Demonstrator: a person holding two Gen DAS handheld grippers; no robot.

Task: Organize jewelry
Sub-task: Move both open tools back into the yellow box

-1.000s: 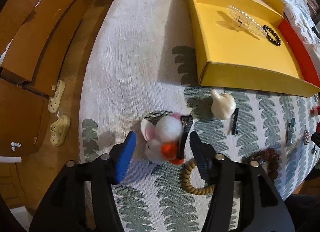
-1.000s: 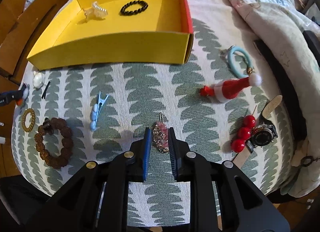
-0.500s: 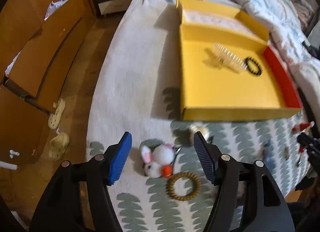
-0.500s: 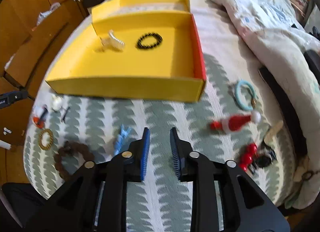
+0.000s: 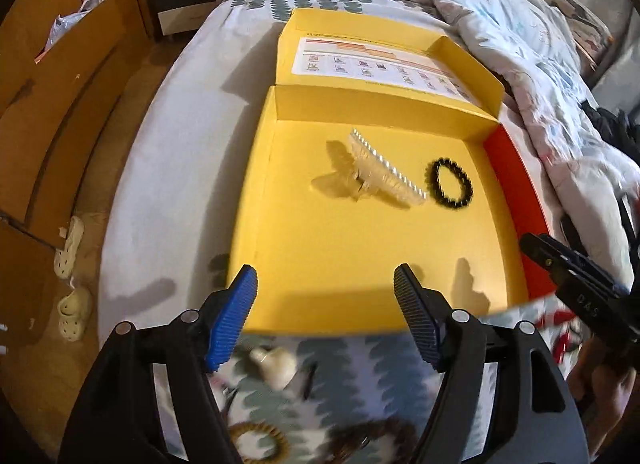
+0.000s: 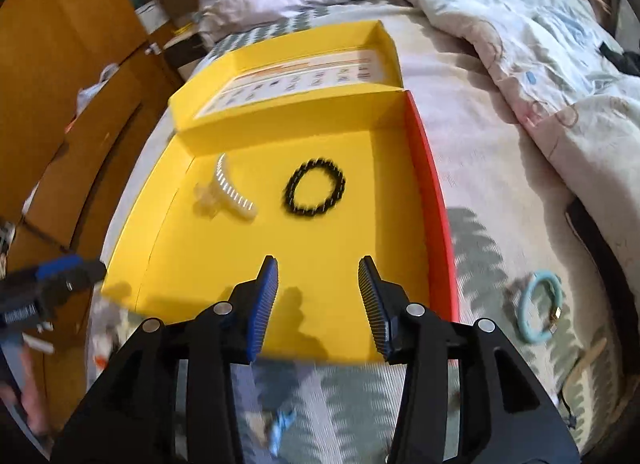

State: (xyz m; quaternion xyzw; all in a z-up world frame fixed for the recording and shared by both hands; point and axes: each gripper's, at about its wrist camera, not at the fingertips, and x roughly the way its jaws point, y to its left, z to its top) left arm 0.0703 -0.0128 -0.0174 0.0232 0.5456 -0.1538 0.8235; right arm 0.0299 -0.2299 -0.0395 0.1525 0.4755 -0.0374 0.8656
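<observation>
A yellow box [image 5: 360,264] [image 6: 224,264] lies open on the bed. It holds a clear hair claw [image 5: 380,176] [image 6: 230,192] and a black bead bracelet [image 5: 452,184] [image 6: 316,192]. My left gripper [image 5: 326,312] is open and empty above the box's near wall. My right gripper [image 6: 318,300] is open and empty over the box's near right part. Below the left gripper lie a white shell clip [image 5: 276,362], a tan bead ring [image 5: 260,440] and a dark bead bracelet [image 5: 372,440], blurred. A blue clip [image 6: 282,424] lies under the right gripper.
A light blue bangle [image 6: 538,312] lies on the leaf-patterned sheet right of the box. A crumpled quilt [image 6: 520,24] fills the far right. Wooden cabinets [image 5: 60,64] and slippers [image 5: 70,304] are on the left past the bed's edge. The right gripper shows in the left wrist view [image 5: 576,284].
Both grippers have risen and moved forward over the yellow box. My right gripper has gone from nearly shut to open. The pink hair clip it closed around a second ago is out of view.
</observation>
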